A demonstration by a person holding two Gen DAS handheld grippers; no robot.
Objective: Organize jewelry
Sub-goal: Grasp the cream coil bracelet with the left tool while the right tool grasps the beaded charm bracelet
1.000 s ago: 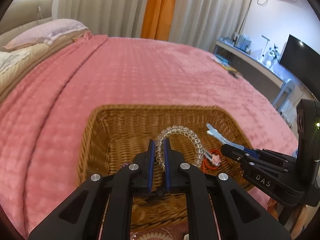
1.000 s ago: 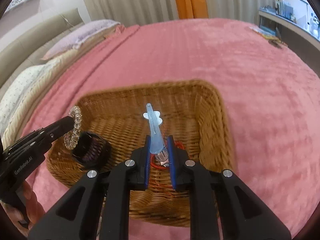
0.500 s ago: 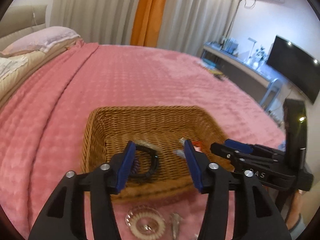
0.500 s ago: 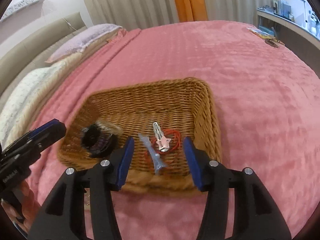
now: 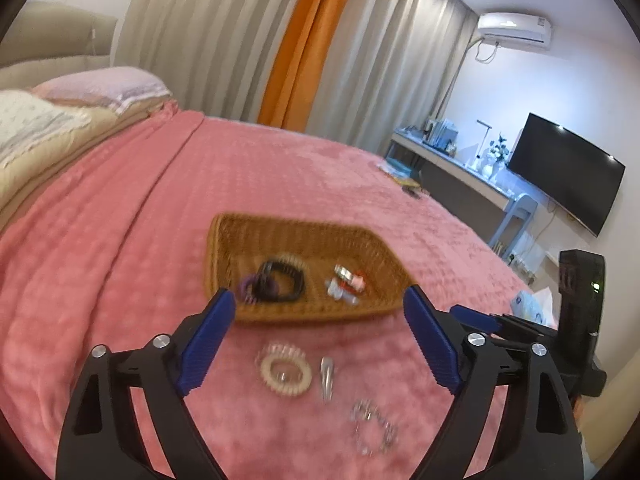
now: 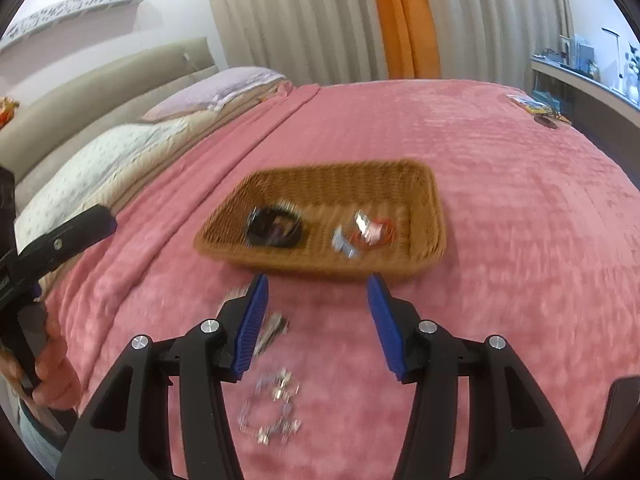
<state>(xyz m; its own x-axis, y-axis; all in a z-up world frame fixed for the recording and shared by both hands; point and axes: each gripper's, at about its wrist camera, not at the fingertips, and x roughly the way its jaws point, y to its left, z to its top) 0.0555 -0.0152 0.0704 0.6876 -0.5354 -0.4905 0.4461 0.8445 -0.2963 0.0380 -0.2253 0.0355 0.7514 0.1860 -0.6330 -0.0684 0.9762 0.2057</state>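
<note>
Pink quilted bedspread (image 5: pixel 280 184) covers a wide bed, with grey and orange curtains (image 5: pixel 304 44) behind it and a dark flat television screen (image 5: pixel 564 178) on the wall at about 2 o'clock in the left wrist view. On the spread sits a shallow rectangular woven wicker basket (image 5: pixel 224 240). Inside it, toward its 8 o'clock corner, lie a black hair band (image 5: pixel 280 280) with a purple scrunchie (image 5: pixel 246 286) touching it; toward 4 o'clock lies a blurred cluster of small clips with a red cord (image 5: pixel 346 282).

Both views are motion-blurred. The left gripper (image 5: pixel 316 340) hangs above the bedspread on the near side of the basket, its blue-padded jaws spread wide and holding nothing. Between and below them on the spread lie a cream spiral coil hair tie (image 5: pixel 285 372), a silver snap hair clip (image 5: pixel 326 376) just beside it at 3 o'clock, and a silver chain bracelet (image 5: pixel 372 424) near the clip at 5 o'clock.

The right gripper (image 6: pixel 318 320) is likewise wide apart and empty, at the near rim of the basket (image 6: pixel 436 208). The chain bracelet (image 6: pixel 272 412) lies under it at 7 o'clock, and the snap clip (image 6: pixel 272 330) shows partly behind its left finger (image 6: pixel 250 320). The left gripper (image 6: pixel 76 226) enters that view at 9 o'clock.
</note>
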